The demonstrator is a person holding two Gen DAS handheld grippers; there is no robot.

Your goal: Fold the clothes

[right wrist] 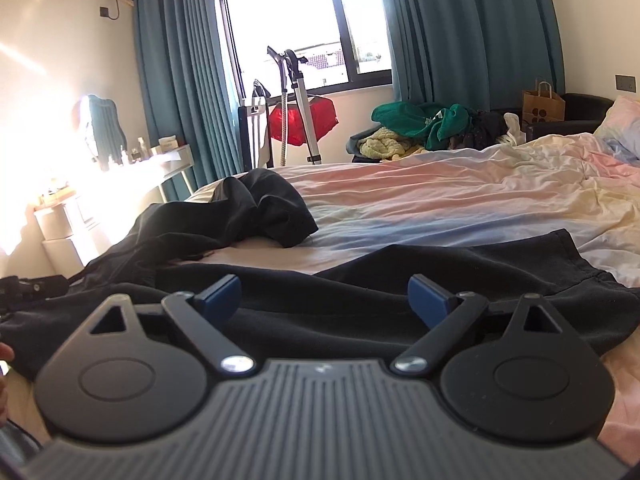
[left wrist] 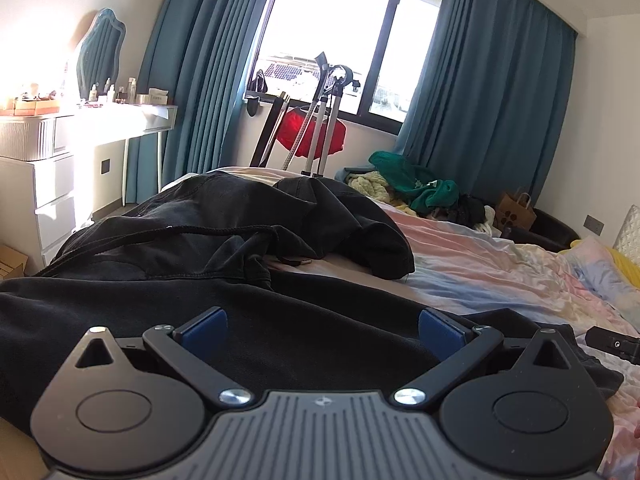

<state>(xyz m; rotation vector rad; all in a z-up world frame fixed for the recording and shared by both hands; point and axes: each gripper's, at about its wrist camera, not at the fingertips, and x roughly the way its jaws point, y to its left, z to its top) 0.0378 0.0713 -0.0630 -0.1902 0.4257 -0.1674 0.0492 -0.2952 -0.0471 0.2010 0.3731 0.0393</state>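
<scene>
Left gripper (left wrist: 322, 326): jaws spread wide, blue pads (left wrist: 204, 326) apart above the black garment; nothing between them, and contact with the cloth cannot be told.
Right gripper (right wrist: 324, 294): jaws likewise wide open over the same dark cloth, holding nothing.
Black garment (left wrist: 200, 240): sprawled and rumpled across the near side of the bed, one part bunched up farther back, a drawstring (left wrist: 168, 232) trailing over it.
Bed (right wrist: 460, 196): covered in a creased pastel sheet of pink, blue and yellow.
Room: teal curtains (left wrist: 480, 80) frame a bright window (left wrist: 332, 20); a white dressing table (left wrist: 100, 120) with a mirror stands at left; a heap of green and yellow clothes (right wrist: 416, 124) and a brown paper bag (right wrist: 542, 104) lie beyond the bed.
</scene>
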